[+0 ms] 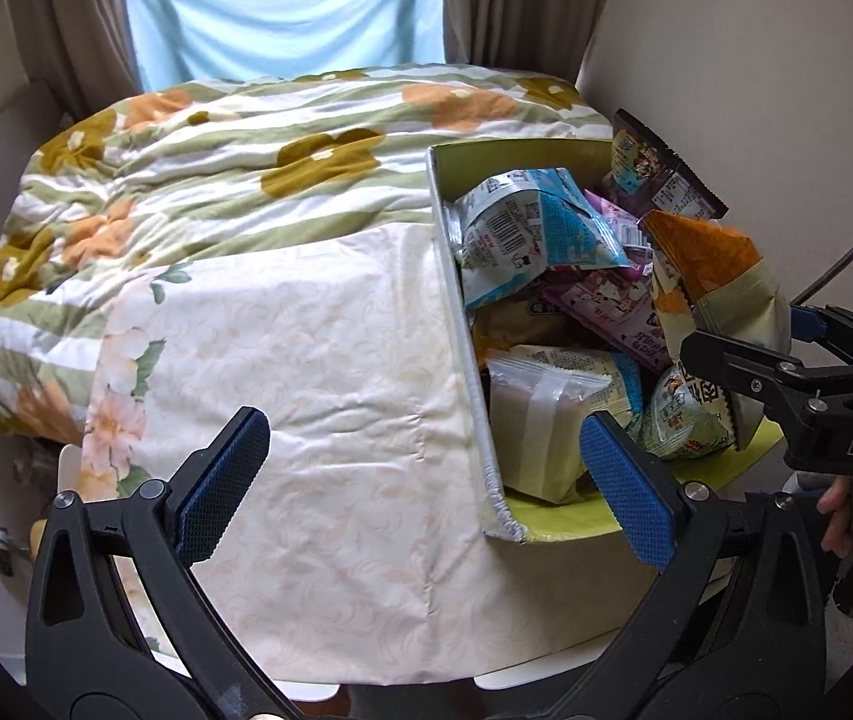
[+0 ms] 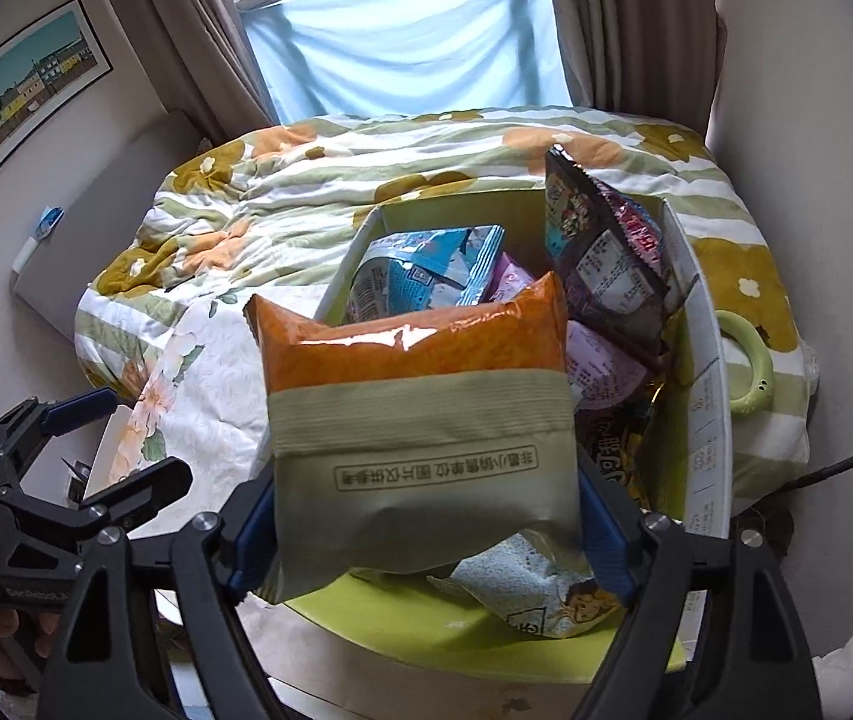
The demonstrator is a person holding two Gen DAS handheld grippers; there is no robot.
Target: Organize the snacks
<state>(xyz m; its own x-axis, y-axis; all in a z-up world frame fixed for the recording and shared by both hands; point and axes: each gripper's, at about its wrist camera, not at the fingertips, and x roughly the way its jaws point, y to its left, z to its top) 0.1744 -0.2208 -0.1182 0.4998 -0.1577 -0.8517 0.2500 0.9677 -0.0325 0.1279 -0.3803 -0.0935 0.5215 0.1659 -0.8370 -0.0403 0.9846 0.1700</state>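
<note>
Right claw (image 2: 426,534) is clamped on an orange-and-tan packet (image 2: 420,420) above the snack box (image 2: 705,372) — left claw (image 1: 420,480) gapes wide, holding nothing, beside that box.

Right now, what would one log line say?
right claw: shut on orange snack bag | bag: over box | left claw: open, empty

Orange-and-olive snack bag (image 2: 420,420), blue packet (image 1: 522,228), floral quilt (image 1: 216,150)
</note>
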